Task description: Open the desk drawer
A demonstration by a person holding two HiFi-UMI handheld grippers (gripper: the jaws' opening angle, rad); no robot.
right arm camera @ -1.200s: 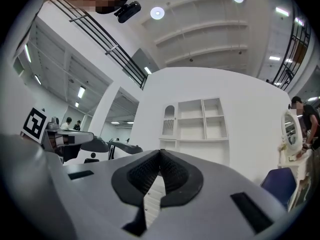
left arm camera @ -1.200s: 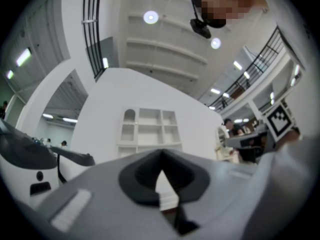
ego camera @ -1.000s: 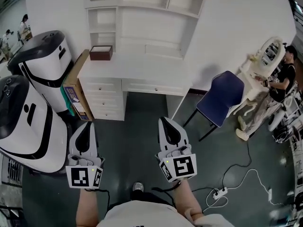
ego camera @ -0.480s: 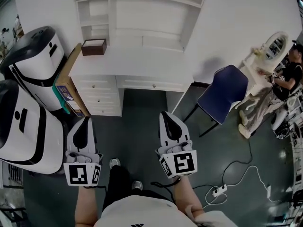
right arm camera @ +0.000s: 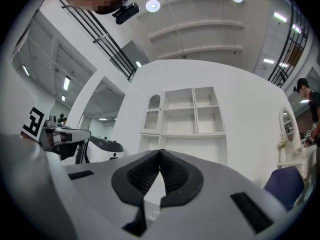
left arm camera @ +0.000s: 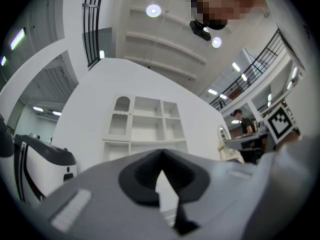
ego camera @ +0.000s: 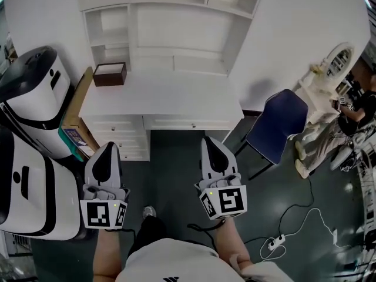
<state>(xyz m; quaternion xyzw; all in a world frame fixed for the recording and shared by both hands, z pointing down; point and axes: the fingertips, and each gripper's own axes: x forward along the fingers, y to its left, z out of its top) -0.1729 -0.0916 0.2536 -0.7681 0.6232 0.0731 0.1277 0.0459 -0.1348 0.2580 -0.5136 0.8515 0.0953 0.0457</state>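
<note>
Desk drawer (ego camera: 191, 124) - the wide one under the tabletop (ego camera: 158, 96), shut flush, knob (ego camera: 192, 125) showing. Which drawer the task means is my guess; the drawer stack (ego camera: 120, 140) at its 9 o'clock is shut too.

Change over the last second: the whole desk has slid down the head view and now sits nearer both grippers, so the person has walked in. Nothing on the desk has shifted.

Right gripper (ego camera: 211, 143) is at 6 o'clock of the knob, near but apart from the drawer front, jaws pressed together, nothing between them. Left gripper (ego camera: 107, 148) is at 6 o'clock of the stack, also pressed together and empty.

Meaning: approach stage only - no contact yet and the pull not begun. Likely next is spreading the right gripper's jaws to take the knob.

Around: brown box (ego camera: 109, 74) at 10 o'clock on the tabletop, white robots (ego camera: 32, 93) at 9 o'clock, blue chair (ego camera: 277, 125) at 3 o'clock.
</note>
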